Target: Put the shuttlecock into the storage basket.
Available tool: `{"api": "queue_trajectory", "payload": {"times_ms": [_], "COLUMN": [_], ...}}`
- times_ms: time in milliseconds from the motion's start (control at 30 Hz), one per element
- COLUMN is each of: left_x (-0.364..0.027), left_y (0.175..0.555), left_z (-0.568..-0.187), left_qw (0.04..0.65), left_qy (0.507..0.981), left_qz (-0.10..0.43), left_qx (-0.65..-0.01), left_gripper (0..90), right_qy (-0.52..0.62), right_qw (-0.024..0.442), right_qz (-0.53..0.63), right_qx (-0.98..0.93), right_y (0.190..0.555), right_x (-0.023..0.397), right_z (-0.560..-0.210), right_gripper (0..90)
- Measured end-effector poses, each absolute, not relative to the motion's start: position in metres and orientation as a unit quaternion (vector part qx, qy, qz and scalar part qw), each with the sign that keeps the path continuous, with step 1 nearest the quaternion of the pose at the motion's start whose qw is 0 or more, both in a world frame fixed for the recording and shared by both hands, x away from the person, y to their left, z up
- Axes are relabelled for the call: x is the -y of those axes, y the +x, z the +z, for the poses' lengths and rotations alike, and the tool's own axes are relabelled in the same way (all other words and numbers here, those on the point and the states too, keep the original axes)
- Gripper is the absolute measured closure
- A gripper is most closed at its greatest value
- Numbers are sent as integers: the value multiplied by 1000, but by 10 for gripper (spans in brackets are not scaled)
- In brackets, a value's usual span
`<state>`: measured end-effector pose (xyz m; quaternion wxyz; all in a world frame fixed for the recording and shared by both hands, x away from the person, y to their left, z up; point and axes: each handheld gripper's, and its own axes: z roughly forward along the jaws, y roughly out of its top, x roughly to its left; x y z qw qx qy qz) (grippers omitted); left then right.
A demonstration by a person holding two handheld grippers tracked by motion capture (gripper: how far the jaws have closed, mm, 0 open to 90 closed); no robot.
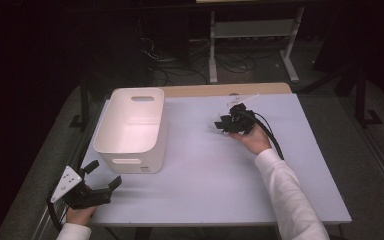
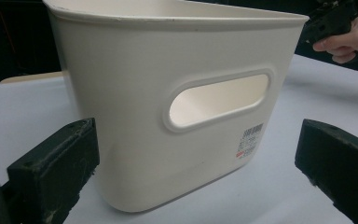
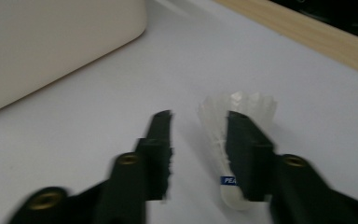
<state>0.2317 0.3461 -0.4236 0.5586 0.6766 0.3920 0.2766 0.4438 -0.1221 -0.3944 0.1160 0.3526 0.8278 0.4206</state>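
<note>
Left hand-held gripper (image 1: 102, 175) jaws wide apart, forearm low. Right hand-held gripper (image 1: 223, 125) jaws part-open, arm stretched forward, white sleeve.

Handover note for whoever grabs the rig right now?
Left tool: open, empty, near table corner, facing the white plastic bin with cut-out handles.
Right tool: open, jaws apart around the white feathered shuttlecock lying on the pale table; right jaw looks to touch it, not gripped yet.
Done: nothing seen in the bin.
Left, likely: close on shuttlecock, carry to bin.
</note>
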Motion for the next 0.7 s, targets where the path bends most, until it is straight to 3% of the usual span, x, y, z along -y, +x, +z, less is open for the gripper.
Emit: {"api": "queue_trajectory", "payload": {"times_ms": [167, 233, 367, 700], "left_x": [-346, -346, -347, -347], "left_y": [232, 232, 232, 232], "left_z": [-424, -423, -423, -423], "left_qw": [559, 561, 560, 561], "left_qy": [677, 675, 675, 674], "left_qz": [277, 277, 278, 278], "left_qx": [-391, -392, -391, -392], "left_gripper": [0, 0, 0, 0], "right_qy": [356, 362, 370, 363], "right_qw": [116, 121, 125, 108], "right_qz": [420, 413, 408, 373], "right_qx": [-827, -827, -825, -847], "right_y": [445, 446, 449, 457], "right_x": [124, 126, 130, 128], "right_z": [-387, -384, -382, -393], "right_gripper": [351, 185, 9, 0]}}
